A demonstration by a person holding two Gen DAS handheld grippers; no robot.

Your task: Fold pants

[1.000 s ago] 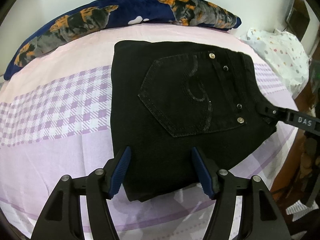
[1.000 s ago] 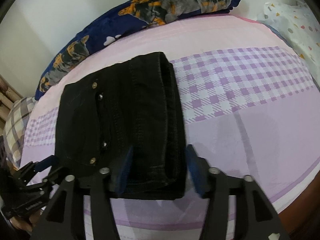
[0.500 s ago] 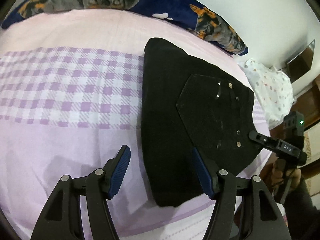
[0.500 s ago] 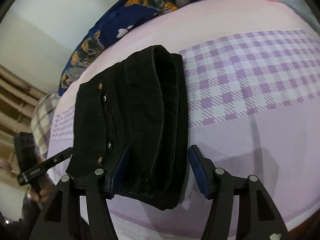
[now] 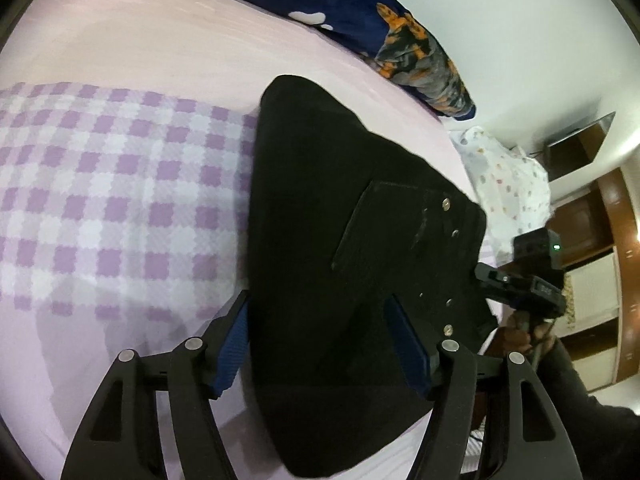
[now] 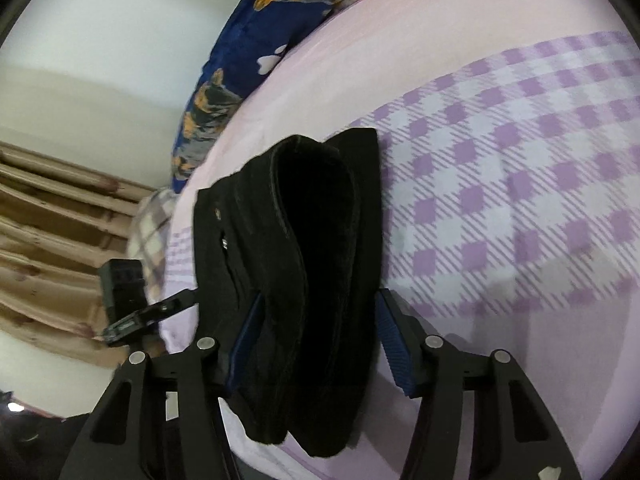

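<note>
On the bed (image 5: 120,208), covered by a pink sheet with a purple checked band, the black pants (image 5: 344,264) lie folded into a compact stack near its edge. The left claw (image 5: 326,344) is spread wide, its blue pads (image 5: 232,350) on either side of the stack. The right claw (image 6: 318,342) is also spread, straddling the thick folded end of the pants (image 6: 316,264). A navy pillow (image 5: 404,32) with orange print lies at the bed's far side.

Pants (image 6: 320,280) inner folds in shadow
</note>
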